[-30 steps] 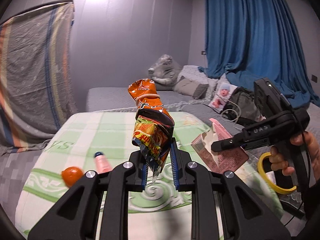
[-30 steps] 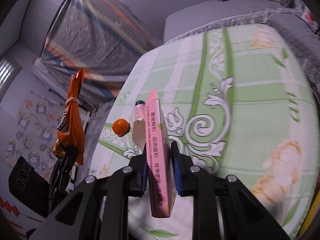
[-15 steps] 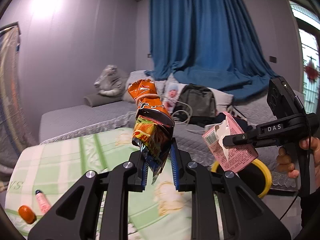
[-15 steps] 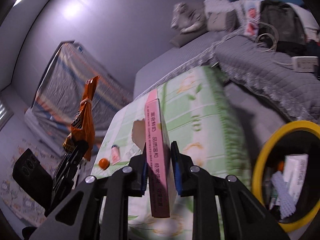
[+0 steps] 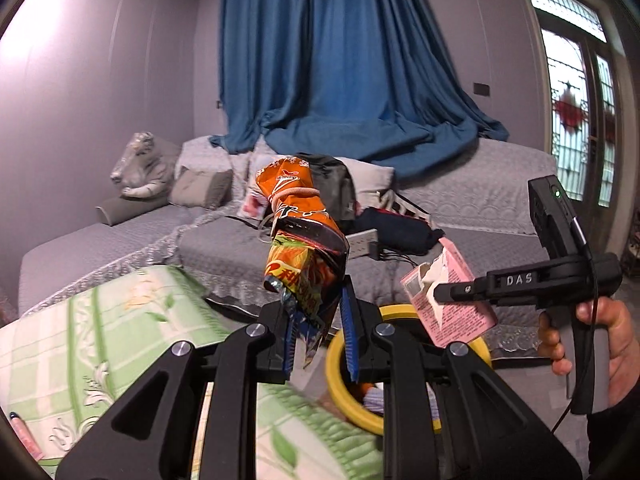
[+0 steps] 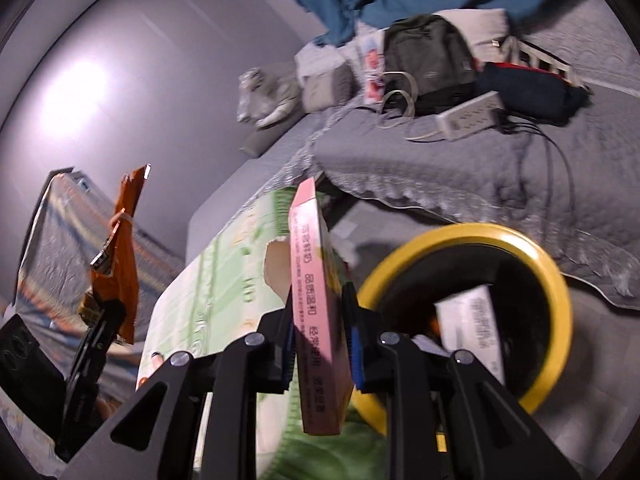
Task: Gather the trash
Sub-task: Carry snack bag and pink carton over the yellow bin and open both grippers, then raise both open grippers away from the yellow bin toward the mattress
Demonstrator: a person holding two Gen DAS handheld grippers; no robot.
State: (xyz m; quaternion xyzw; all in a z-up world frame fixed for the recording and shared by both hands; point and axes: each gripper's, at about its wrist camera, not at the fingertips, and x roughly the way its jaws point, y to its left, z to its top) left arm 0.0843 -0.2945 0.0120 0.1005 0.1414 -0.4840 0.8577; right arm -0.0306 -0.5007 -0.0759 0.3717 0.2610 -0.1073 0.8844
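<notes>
Orange crinkled foil, a snack bag (image 5: 304, 248) tied near its top with a rubber band, stood upright between the jaws of the left gripper (image 5: 318, 332), which pinched its lower end. The right gripper (image 6: 318, 344) had its jaws pressed on the 2 broad faces of a flat pink cardboard box (image 6: 316, 304) with a torn flap, so the box stood on edge between them and reached out past the fingertips.

Just beyond and below both pairs of jaws was the round bin with a yellow plastic rim (image 6: 556, 280). In the right wrist view its dark inside already held a white carton (image 6: 472, 328) and some smaller pieces that I could not name, so a part of the collecting seemed to be done. The 2 held pieces were not yet inside; neither was over the opening for certain.

Behind the left jaws, at the far lower left edge of the green patterned mattress (image 5: 120, 320), lay a small pink tube (image 5: 24, 432). Whether it was trash or not, I could not tell.

As I judged it, what was left was to bring both pieces over the bin and let them fall in, then to check the mattress for any rest.
</notes>
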